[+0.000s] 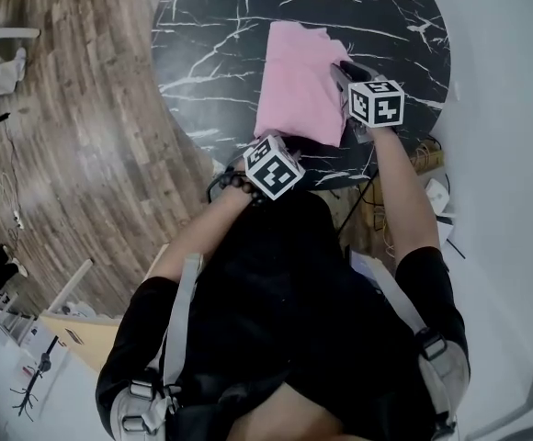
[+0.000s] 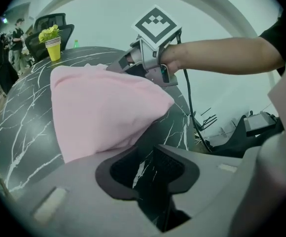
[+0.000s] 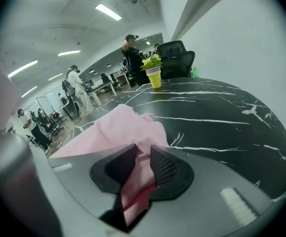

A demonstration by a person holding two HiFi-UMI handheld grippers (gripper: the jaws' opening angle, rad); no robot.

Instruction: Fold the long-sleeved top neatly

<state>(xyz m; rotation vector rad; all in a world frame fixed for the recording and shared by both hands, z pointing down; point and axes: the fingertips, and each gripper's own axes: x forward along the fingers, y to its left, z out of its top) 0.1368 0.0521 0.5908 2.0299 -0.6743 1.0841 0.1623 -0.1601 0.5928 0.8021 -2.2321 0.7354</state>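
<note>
A pink long-sleeved top [image 1: 296, 85] lies folded into a narrow stack on a round black marble table [image 1: 211, 26]. My right gripper [image 1: 337, 72] reaches over the top's right edge. In the right gripper view, pink cloth [image 3: 118, 132] runs down between the jaws of the right gripper [image 3: 142, 154], which is shut on it, and a red strip shows low in the gap. My left gripper [image 1: 268, 143] is at the top's near edge. In the left gripper view, only dark marble shows between the parted jaws of the left gripper [image 2: 144, 164]. The top [image 2: 98, 112] lies just beyond its left jaw.
A yellow cup with a green plant [image 3: 154, 75] stands at the far side of the table, with a black office chair [image 3: 177, 56] behind it. Wood floor [image 1: 83, 108] lies left of the table and cables [image 1: 423, 159] at its right. People stand in the office beyond.
</note>
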